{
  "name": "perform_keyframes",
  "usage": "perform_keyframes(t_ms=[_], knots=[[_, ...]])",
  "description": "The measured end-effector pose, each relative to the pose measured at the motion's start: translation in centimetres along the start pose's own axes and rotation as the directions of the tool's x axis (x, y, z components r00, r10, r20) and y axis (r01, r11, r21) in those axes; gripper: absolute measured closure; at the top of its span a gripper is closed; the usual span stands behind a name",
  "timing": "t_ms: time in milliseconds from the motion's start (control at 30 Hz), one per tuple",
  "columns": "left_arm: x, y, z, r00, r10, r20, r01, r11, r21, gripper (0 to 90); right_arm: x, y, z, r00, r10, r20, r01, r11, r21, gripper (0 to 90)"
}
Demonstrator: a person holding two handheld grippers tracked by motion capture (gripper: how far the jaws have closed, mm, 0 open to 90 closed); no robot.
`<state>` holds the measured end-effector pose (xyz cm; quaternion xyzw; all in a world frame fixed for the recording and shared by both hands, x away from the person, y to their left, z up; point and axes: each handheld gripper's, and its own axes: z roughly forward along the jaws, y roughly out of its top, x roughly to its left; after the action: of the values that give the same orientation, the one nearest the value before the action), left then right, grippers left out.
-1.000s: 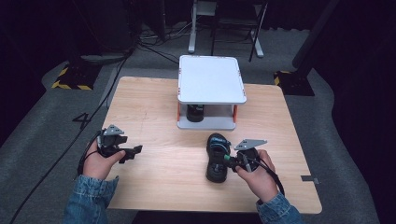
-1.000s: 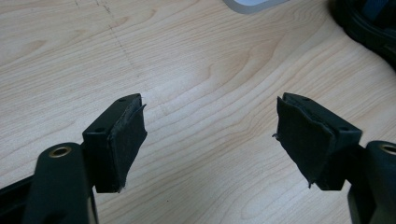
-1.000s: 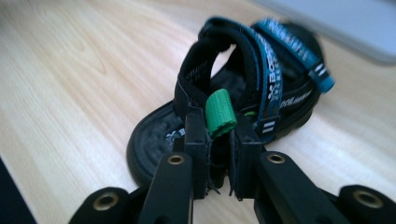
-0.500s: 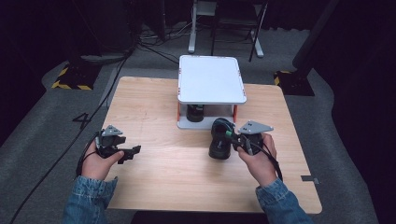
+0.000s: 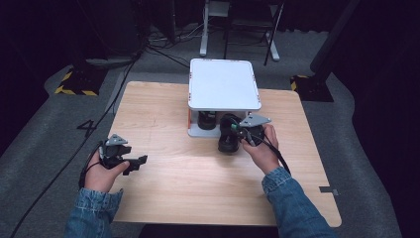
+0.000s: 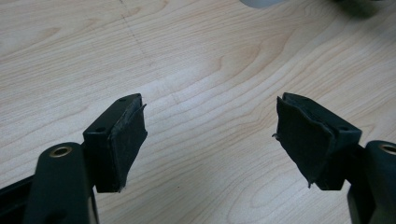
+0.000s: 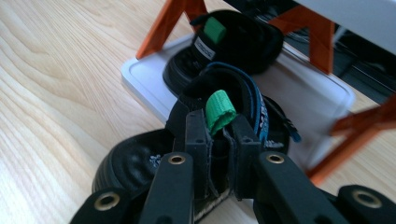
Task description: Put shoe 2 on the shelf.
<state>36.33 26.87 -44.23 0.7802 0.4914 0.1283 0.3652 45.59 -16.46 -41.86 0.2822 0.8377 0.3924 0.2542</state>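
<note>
The white rack's (image 5: 224, 84) top shelf is hiding most of a black shoe (image 5: 206, 119); its sole markings are blurring.

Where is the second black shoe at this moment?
The second black shoe lies on the lower tray of the white rack, just behind the shoe gripped by the right gripper.

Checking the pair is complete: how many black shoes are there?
2: one shoe on the rack's lower shelf; the other shoe clamped by the right gripper at its front edge.

Wooden table (image 5: 163, 114) carries white rack (image 5: 224, 84), probably shoes (image 5: 229, 141).
</note>
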Motion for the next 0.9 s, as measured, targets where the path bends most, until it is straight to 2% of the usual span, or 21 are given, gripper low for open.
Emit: perform_keyframes(t_ms=[33, 100, 167, 300, 367, 433, 467, 500, 567, 633, 667, 700, 733, 900], knots=[[0.0, 0.0, 0.1, 1.0, 0.004, 0.004, -0.004, 1.0, 0.003, 24.3, -0.3, -0.1, 0.3, 0.9997, -0.018, 0.016, 0.018, 1.0, -0.008, 80.6], [0.0, 0.0, 0.1, 1.0, 0.0, 0.005, 0.0, 1.0, 0.002, 24.3, -0.7, -0.5, 0.5, 1.0, -0.003, 0.001, 0.003, 1.0, -0.002, 80.1], [0.0, 0.1, 0.1, 1.0, -0.001, 0.005, 0.001, 1.0, 0.001, 24.3, -1.0, -0.9, 0.5, 1.0, -0.001, 0.008, 0.001, 1.0, 0.009, 79.0], [-0.1, 0.2, 0.4, 1.0, 0.005, 0.005, -0.005, 1.0, 0.004, 24.3, -0.9, -2.0, 0.0, 0.9993, 0.035, 0.014, -0.036, 0.999, 0.012, 72.4], [-0.3, 0.4, 0.5, 0.9999, 0.009, 0.007, -0.009, 1.0, 0.005, 24.3, -0.6, -2.4, -0.3, 0.9985, 0.053, 0.01, -0.053, 0.999, 0.002, 66.9], [-0.5, 0.5, 0.6, 0.9998, 0.016, 0.013, -0.016, 0.9998, 0.008, 24.3, -0.3, -2.6, -0.5, 0.9975, 0.07, 0.005, -0.07, 0.997, -0.014, 57.8], [-0.5, 0.5, 0.6, 0.9998, 0.016, 0.013, -0.016, 0.9998, 0.008, 24.3, -0.3, -2.6, -0.5, 0.9975, 0.07, 0.005, -0.07, 0.997, -0.014, 57.8], [-0.6, 0.6, 0.8, 0.9998, 0.018, 0.011, -0.018, 0.9998, 0.008, 24.3, 0.1, -2.7, -0.8, 0.9975, 0.071, 0.002, -0.071, 0.997, -0.023, 49.8], [-0.6, 0.6, 0.8, 0.9998, 0.016, 0.015, -0.016, 0.9998, 0.01, 24.3, 0.5, -2.9, -1.2, 0.9978, 0.064, 0.017, -0.064, 0.998, -0.011, 43.8], [-0.5, 0.7, 0.9, 0.9997, 0.02, 0.013, -0.02, 0.9997, 0.011, 24.3, 0.9, -3.1, -1.9, 0.9964, 0.066, 0.053, -0.065, 0.998, -0.025, 35.6], [-0.5, 0.7, 0.9, 0.9997, 0.02, 0.013, -0.02, 0.9997, 0.011, 24.3, 0.9, -3.1, -1.9, 0.9964, 0.066, 0.053, -0.065, 0.998, -0.025, 35.6], [-0.4, 0.7, 0.9, 0.9998, 0.015, 0.016, -0.015, 0.9998, 0.01, 24.3, 1.3, -3.3, -2.8, 0.9932, 0.088, 0.077, -0.084, 0.995, -0.05, 31.1], [-0.4, 0.7, 0.9, 0.9998, 0.014, 0.015, -0.014, 0.9999, 0.008, 24.3, 1.6, -3.5, -3.3, 0.9909, 0.11, 0.077, -0.106, 0.993, -0.054, 28.5], [-0.5, 0.7, 1.0, 0.9997, 0.017, 0.018, -0.017, 0.9998, 0.009, 24.2, 3.3, -4.7, -3.7, 0.9839, 0.17, 0.056, -0.172, 0.985, 0.024, 23.3]])
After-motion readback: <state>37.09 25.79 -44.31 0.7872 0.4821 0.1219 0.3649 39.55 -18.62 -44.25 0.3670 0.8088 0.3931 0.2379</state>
